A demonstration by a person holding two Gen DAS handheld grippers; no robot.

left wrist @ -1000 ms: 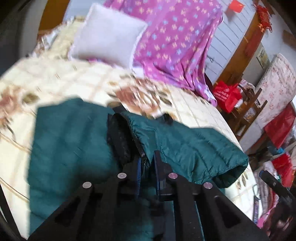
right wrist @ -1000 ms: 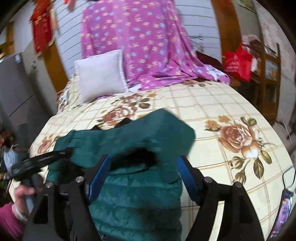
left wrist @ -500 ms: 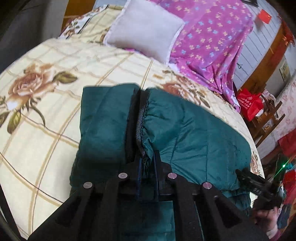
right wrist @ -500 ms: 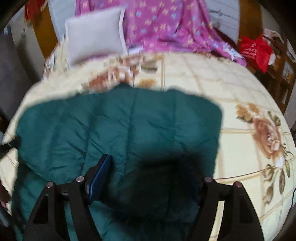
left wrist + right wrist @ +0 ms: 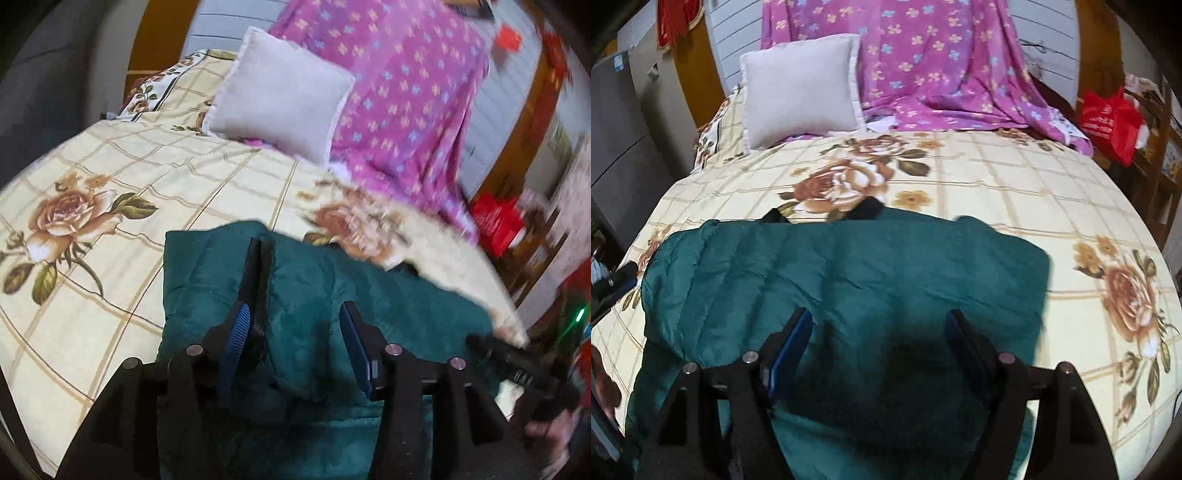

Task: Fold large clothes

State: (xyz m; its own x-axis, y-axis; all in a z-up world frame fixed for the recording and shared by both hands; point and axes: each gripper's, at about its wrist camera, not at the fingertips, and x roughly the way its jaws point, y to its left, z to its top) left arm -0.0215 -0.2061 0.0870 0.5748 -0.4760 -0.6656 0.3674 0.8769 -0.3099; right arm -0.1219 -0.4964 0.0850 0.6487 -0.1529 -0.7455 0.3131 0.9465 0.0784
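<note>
Green puffer jacket [image 5: 849,266] folded, long axis across bed [image 5: 1015,177], left gripper [image 5: 291,325] just opening — released, right gripper [image 5: 879,332] spread wide, gripping nothing

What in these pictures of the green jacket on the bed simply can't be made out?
- Near part of the green jacket: right wrist view, hidden behind the right gripper and its shadow.
- Jacket's near edge: left wrist view, hidden behind the left gripper.
- Red bag and shelves: left wrist view, blurred.

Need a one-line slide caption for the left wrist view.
Left gripper, jaws just opened, above a folded teal puffer jacket on a floral bedspread; grey pillow behind.
</note>
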